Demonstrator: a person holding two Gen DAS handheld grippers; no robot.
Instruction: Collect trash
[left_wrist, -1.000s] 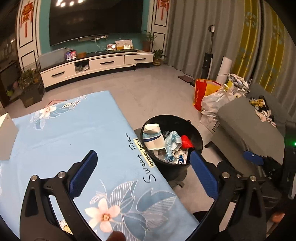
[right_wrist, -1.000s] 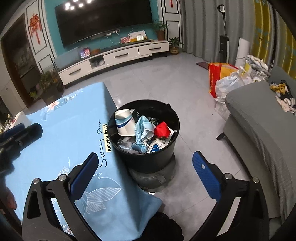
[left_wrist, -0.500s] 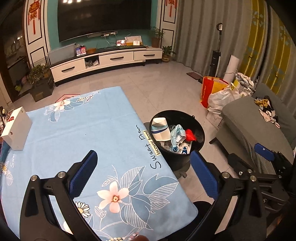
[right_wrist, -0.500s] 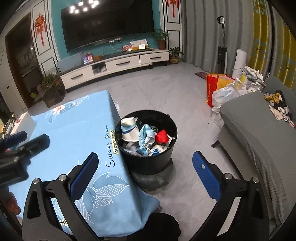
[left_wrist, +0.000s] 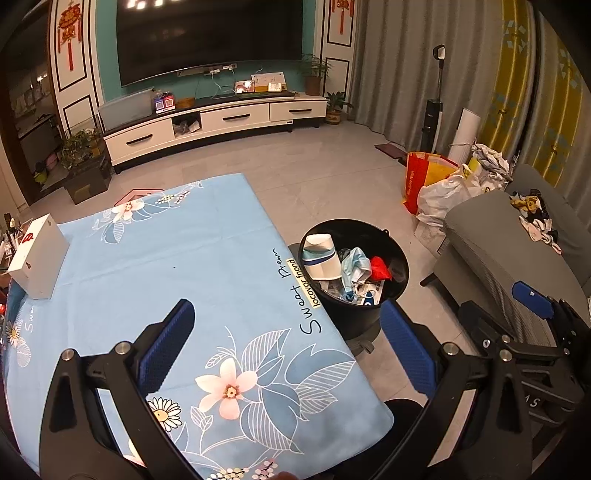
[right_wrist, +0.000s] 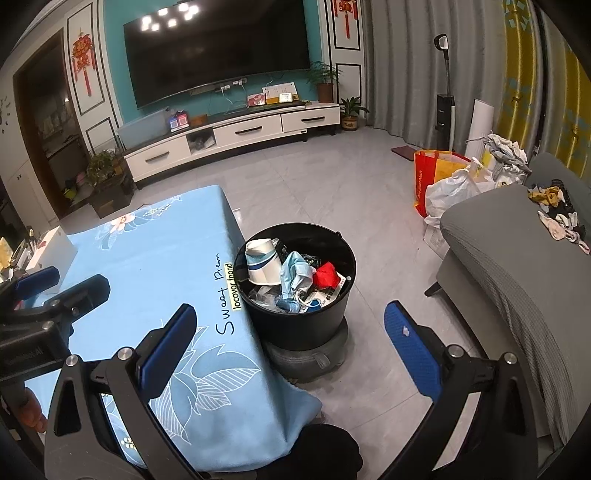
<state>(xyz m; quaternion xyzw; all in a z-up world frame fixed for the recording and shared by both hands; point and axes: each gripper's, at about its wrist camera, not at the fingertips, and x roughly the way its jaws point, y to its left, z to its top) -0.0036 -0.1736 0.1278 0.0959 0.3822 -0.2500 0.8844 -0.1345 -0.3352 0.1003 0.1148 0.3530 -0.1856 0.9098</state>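
My left gripper (left_wrist: 286, 347) and right gripper (right_wrist: 290, 334) both hang with jaws spread, empty. The trash-filled black bin (right_wrist: 299, 321) stands at twelve o'clock, touching the blue-clothed surface (left_wrist: 166, 280).

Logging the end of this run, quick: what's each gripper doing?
Left gripper: open, holding nothing.
Right gripper: open, holding nothing.
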